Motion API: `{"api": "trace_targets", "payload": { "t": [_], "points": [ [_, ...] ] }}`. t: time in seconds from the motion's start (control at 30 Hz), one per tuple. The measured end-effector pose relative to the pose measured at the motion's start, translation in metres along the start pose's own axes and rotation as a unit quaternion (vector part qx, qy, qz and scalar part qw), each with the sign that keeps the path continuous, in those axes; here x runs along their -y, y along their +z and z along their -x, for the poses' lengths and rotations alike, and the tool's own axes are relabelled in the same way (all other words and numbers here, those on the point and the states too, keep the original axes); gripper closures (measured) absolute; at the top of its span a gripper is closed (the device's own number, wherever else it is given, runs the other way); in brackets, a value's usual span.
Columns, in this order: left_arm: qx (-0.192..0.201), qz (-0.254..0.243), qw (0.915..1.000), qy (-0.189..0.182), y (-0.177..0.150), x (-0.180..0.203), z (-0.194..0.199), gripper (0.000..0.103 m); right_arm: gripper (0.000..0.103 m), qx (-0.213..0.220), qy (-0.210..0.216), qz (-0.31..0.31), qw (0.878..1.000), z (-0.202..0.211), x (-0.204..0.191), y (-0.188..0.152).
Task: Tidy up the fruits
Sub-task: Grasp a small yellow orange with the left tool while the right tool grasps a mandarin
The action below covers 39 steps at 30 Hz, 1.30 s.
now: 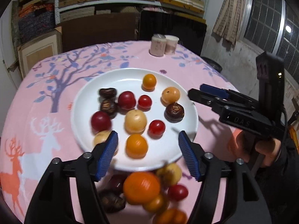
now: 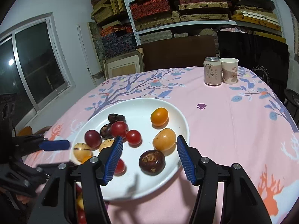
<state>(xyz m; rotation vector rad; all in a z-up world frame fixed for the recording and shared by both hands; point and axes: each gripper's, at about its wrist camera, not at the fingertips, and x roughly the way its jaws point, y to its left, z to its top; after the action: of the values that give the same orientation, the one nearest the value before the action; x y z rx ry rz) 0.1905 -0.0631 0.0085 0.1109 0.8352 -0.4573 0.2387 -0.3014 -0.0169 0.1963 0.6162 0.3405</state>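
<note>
A white plate [image 1: 89,93] [image 2: 142,106] on the pink tablecloth holds several small fruits: orange ones [image 1: 149,81] [image 2: 159,116], red ones [image 1: 126,100] [image 2: 133,137], dark brown ones [image 1: 174,111] [image 2: 152,161] and pale yellow ones [image 1: 135,121] [image 2: 164,139]. A loose pile of fruit, with a large orange one [image 1: 141,187], lies on the cloth in front of the plate. My left gripper [image 1: 148,155] is open and empty over the plate's near edge. My right gripper [image 2: 149,158] is open and empty above the plate's right side; it also shows in the left wrist view [image 1: 204,93].
A pink drink can [image 2: 212,71] [image 1: 158,45] and a paper cup [image 2: 229,70] [image 1: 171,44] stand at the table's far side. Shelves of boxes [image 2: 186,5] and a dark chair back [image 1: 172,29] lie behind the table. A window [image 2: 33,67] is at the left.
</note>
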Motion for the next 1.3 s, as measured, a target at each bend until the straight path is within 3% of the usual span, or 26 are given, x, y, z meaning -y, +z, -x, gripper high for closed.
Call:
{"api": "trace_targets", "payload": {
  "t": [0.27, 0.47, 0.53, 0.6, 0.7, 1.0, 1.3],
  "points": [
    [0.000, -0.033, 0.9993, 0.014, -0.085, -0.001, 0.071, 0.033, 0.041, -0.010, 0.033, -0.040, 0.999, 0.046, -0.010, -0.035],
    [-0.031, -0.060, 0.9974, 0.026, -0.141, 0.015, 0.068, 0.034, 0.036, -0.025, 0.039, -0.046, 0.998, 0.071, -0.028, -0.073],
    [-0.042, -0.062, 0.9970, 0.021, -0.151, 0.021, 0.057, 0.048, 0.036, -0.030, 0.045, -0.043, 0.998, 0.076, -0.036, -0.082],
    [-0.052, -0.078, 0.9947, 0.041, -0.160, 0.027, 0.046, 0.064, 0.037, -0.039, 0.052, -0.035, 0.997, 0.080, -0.047, -0.091],
    [-0.029, -0.079, 0.9953, 0.049, -0.166, 0.028, 0.047, 0.066, 0.037, -0.051, 0.052, -0.005, 0.997, 0.086, -0.067, -0.104],
    [0.029, 0.011, 0.9988, 0.039, -0.166, -0.002, 0.063, 0.066, 0.038, -0.077, 0.064, 0.067, 0.993, 0.080, -0.117, -0.120],
    [0.016, 0.068, 0.9967, 0.040, -0.163, -0.021, 0.059, 0.066, 0.038, -0.124, 0.031, 0.112, 0.986, 0.043, -0.148, -0.120]
  ]
}}
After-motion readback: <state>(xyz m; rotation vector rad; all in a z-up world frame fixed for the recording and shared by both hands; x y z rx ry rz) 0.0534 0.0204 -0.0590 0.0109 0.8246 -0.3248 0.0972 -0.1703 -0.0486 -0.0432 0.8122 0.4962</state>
